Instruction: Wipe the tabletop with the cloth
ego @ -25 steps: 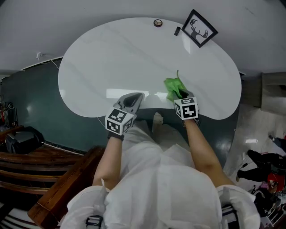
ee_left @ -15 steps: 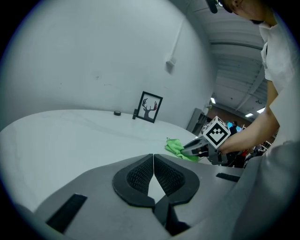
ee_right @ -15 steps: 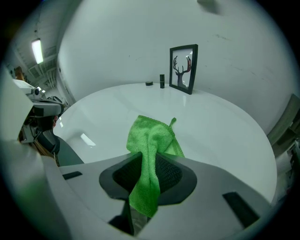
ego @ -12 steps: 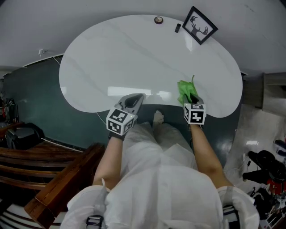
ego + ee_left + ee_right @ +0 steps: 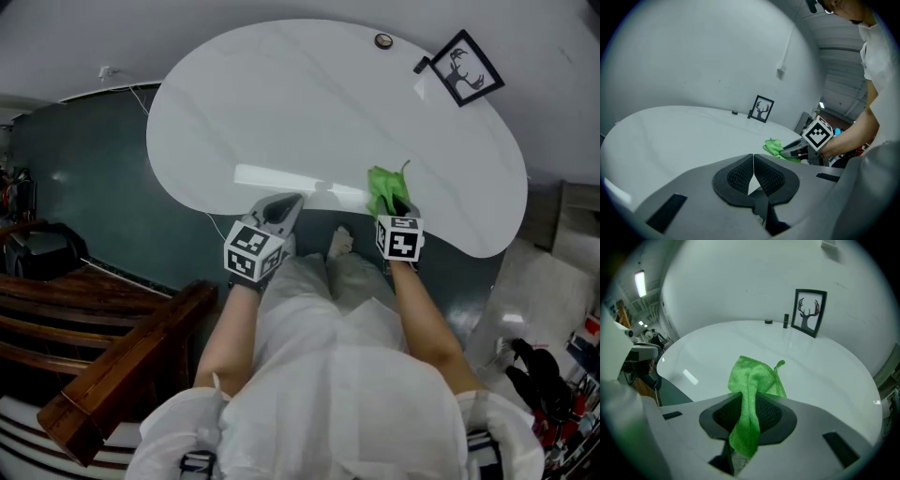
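Wipe in hand: cloth down at the rim of the tabletop (image 5: 309, 103).

Your right gripper (image 5: 391, 201) is clamped on the green cloth (image 5: 382, 186), which lies on the tabletop at the edge farthest from the framed deer picture (image 5: 461, 79). Your left gripper (image 5: 282, 207), further from that picture, has its jaws pressed together on nothing. Next, by my judgement, you need to press the cloth flat and sweep it across the bare surface toward the picture.

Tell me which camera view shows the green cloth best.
The right gripper view: the cloth fills the centre, clamped in the right tool, its hanging loop visible. The head view shows it small at the near edge of the tabletop. The left gripper view shows only a distant bunch.
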A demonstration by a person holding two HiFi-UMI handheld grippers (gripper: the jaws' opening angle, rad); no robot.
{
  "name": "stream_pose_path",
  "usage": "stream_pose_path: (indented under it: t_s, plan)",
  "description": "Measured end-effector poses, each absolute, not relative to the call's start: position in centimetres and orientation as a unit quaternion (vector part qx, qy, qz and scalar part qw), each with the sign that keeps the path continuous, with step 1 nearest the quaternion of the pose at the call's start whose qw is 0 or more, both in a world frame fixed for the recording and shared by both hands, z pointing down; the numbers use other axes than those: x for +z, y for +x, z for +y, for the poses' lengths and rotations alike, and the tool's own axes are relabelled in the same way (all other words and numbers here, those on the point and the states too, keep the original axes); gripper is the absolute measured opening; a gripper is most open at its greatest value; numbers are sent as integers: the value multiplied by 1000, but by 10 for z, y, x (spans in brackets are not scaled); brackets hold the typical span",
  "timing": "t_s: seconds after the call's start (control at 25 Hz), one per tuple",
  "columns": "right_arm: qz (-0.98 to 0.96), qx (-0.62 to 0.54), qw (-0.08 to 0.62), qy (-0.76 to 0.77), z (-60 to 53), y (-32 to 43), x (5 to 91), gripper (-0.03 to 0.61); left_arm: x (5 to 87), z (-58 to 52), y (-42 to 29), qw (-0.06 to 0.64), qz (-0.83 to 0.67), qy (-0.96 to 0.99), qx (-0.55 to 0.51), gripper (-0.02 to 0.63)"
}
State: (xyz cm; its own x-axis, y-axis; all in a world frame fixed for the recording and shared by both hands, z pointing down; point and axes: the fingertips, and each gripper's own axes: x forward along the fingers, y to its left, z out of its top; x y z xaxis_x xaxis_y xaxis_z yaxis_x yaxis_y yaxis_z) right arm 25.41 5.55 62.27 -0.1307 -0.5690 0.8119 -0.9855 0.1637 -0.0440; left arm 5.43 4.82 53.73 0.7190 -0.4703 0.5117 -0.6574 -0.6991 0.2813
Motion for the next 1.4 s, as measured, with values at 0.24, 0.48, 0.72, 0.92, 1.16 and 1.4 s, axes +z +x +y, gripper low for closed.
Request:
stream_pose_path:
  t_s: [0.24, 0.48, 0.72, 0.92, 1.16, 1.4]
  plan:
    - [-714, 298, 347, 530, 33, 162, 619, 78, 534, 45, -23, 238, -354, 882, 199, 17]
    - [-743, 283, 355, 491, 18, 66, 616, 78, 531, 48, -105, 252, -394, 863, 189, 17]
    - [-780, 265, 363, 436, 10, -32, 616, 78, 533, 43, -160, 259, -415, 853, 185, 17]
    - [-806, 255, 364, 391, 11, -107, 613, 78, 533, 41, -198, 260, -428, 848, 177, 18]
    - [-827, 240, 370, 350, 9, -174, 611, 78, 530, 41, -236, 257, -445, 841, 170, 17]
    - [-844, 219, 377, 313, 1, -223, 610, 78, 533, 48, -260, 260, -455, 836, 166, 18]
